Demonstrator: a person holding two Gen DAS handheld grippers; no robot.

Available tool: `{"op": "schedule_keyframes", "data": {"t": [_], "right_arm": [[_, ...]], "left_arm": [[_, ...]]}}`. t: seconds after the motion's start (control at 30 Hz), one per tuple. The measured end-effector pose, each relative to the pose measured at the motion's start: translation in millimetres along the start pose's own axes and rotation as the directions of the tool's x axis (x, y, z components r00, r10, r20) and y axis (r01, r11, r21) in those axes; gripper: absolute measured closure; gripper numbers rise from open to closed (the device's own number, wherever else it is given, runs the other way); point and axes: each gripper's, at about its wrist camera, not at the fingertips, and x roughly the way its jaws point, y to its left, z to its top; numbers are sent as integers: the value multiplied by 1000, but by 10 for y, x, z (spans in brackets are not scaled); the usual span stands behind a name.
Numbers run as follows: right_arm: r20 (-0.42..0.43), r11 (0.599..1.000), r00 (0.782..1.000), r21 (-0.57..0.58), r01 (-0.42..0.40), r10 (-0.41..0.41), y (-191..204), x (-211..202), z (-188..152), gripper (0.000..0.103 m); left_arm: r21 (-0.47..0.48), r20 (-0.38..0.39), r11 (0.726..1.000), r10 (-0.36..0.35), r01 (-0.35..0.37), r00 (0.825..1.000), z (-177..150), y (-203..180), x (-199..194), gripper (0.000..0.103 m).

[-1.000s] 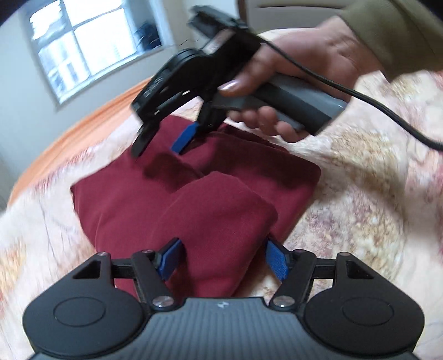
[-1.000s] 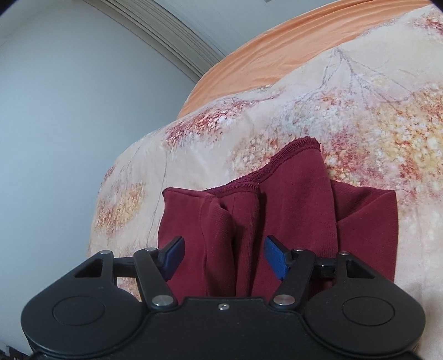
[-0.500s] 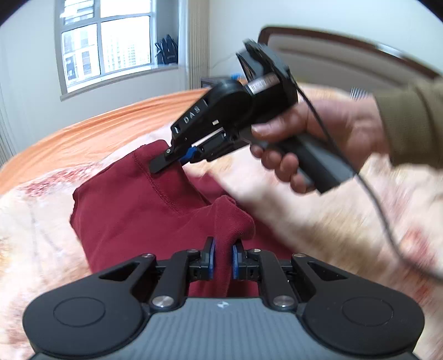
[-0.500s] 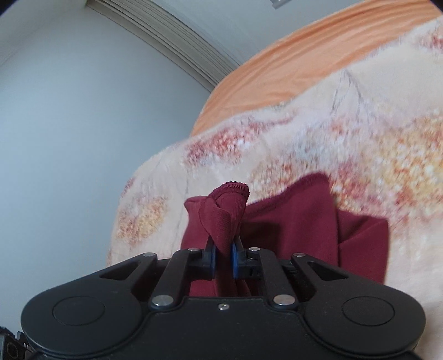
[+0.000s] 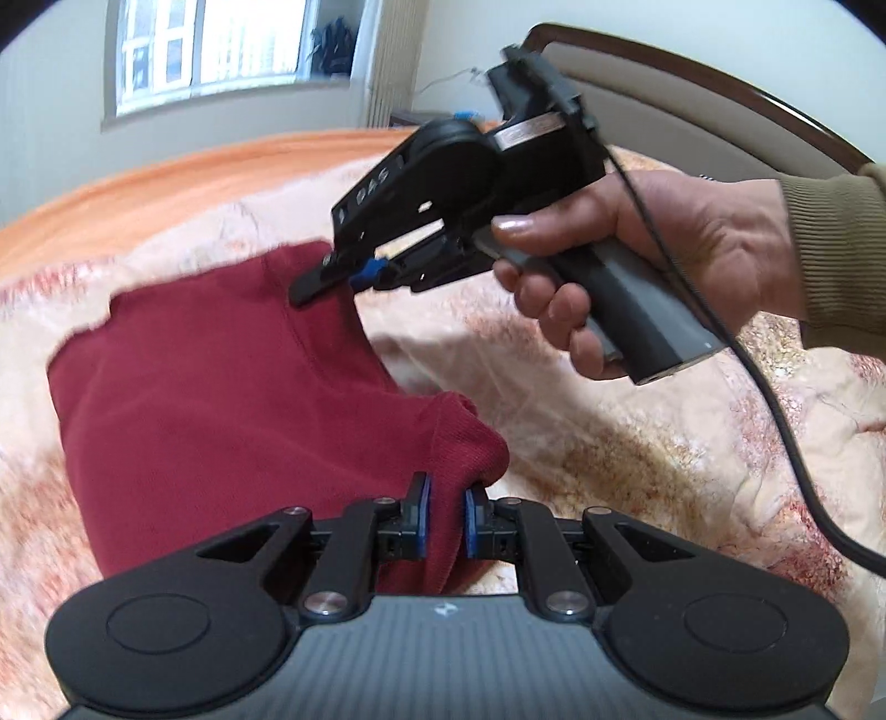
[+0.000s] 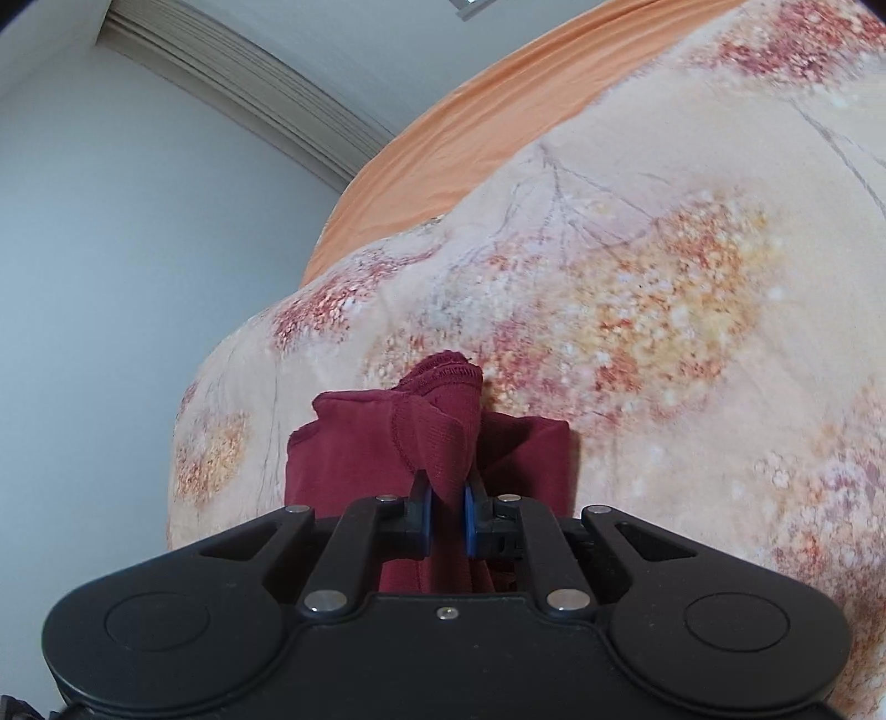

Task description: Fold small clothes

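A dark red small garment [image 5: 210, 376] lies on a floral bedspread [image 5: 637, 443]. My left gripper [image 5: 444, 520] is shut on the garment's near edge, which bunches up between the blue pads. My right gripper [image 5: 360, 271], held in a hand, is shut on the far edge and lifts it off the bed. In the right wrist view my right gripper [image 6: 446, 512] pinches a gathered fold of the red garment [image 6: 360, 459], and the rest hangs below it.
The bedspread [image 6: 664, 310] covers the bed, with an orange sheet [image 5: 166, 188] along the far side. A dark headboard [image 5: 720, 83] stands at the right. A window [image 5: 221, 50] is behind. The right gripper's black cable [image 5: 775, 421] hangs over the bed.
Both grippers closed on the garment's edges from open a second ago. Since then they have lifted the gripped edges and the cloth has drawn up.
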Motion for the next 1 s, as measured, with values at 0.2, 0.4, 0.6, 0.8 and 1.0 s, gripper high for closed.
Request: {"op": "schedule_keyframes", "data": {"t": [0.2, 0.4, 0.6, 0.8, 1.0], "right_arm": [[-2, 1000, 1000, -9, 18, -18, -3, 39, -2, 90], [-9, 999, 999, -19, 37, -37, -6, 88, 9, 89], [-18, 998, 998, -33, 57, -57, -14, 124, 5, 87], [-22, 997, 997, -40, 71, -72, -35, 144, 1, 83], [-2, 996, 997, -50, 71, -71, -9, 18, -31, 74]], "left_arm": [[-19, -33, 1000, -13, 13, 999, 31, 64, 14, 90], [-42, -49, 999, -23, 21, 999, 62, 37, 34, 90], [-57, -61, 998, -33, 29, 998, 97, 38, 46, 89], [-74, -76, 997, -43, 37, 996, 109, 40, 82, 84], [-95, -61, 992, -84, 78, 995, 118, 64, 6, 67]]}}
